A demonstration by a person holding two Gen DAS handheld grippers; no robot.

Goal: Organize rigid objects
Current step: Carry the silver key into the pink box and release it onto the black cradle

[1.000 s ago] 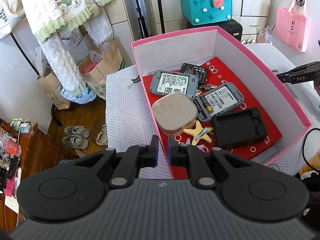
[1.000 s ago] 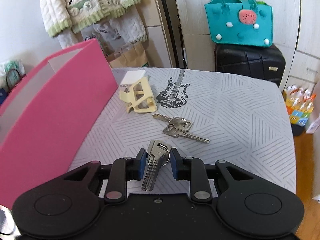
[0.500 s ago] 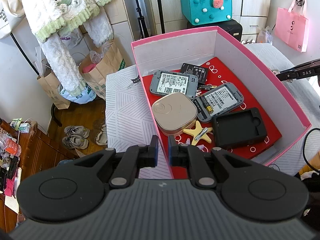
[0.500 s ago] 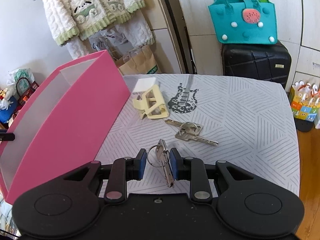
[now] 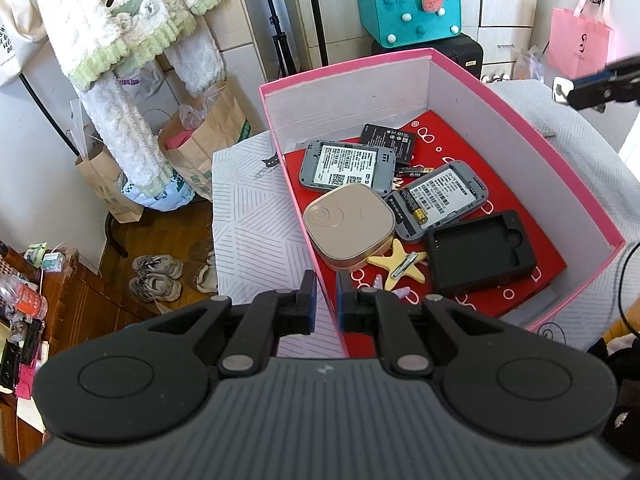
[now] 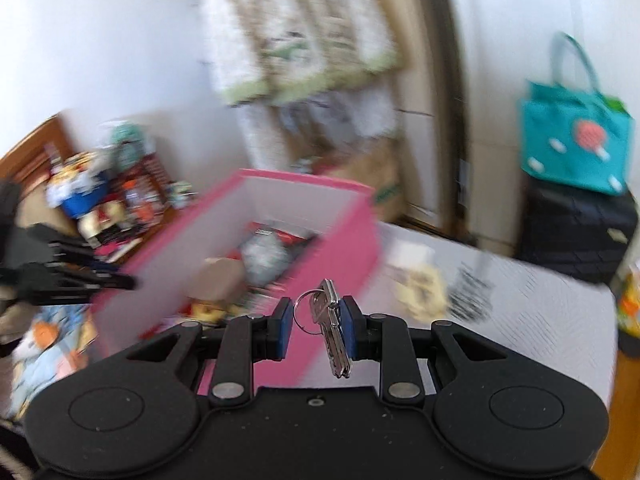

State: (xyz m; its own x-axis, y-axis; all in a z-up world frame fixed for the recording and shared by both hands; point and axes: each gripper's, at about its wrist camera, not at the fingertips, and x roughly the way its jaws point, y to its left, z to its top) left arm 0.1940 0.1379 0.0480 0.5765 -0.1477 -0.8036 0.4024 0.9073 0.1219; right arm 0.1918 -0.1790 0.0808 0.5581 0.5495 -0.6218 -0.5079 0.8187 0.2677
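My right gripper point(image 6: 316, 328) is shut on a bunch of silver keys point(image 6: 334, 336) with a ring, lifted off the table. It hangs near the right wall of the pink box point(image 6: 304, 184); this view is motion-blurred. In the left wrist view that gripper point(image 5: 592, 88) shows above the box's far right rim. My left gripper point(image 5: 325, 308) is shut on the near left wall of the pink box point(image 5: 280, 136). Inside lie two grey devices point(image 5: 344, 166), a gold square case point(image 5: 348, 226), a yellow star clip point(image 5: 400, 266) and a black holder point(image 5: 480, 252).
A cream plastic stand point(image 6: 420, 288) lies blurred on the patterned tablecloth point(image 6: 520, 300) right of the box. A teal bag point(image 5: 408, 4) on a black suitcase stands behind the table. Paper bags point(image 5: 204, 132) and shoes point(image 5: 156, 276) are on the floor at left.
My right gripper has risen with the keys from the tablecloth and swung left toward the box's open top. The left gripper and the box have stayed still.
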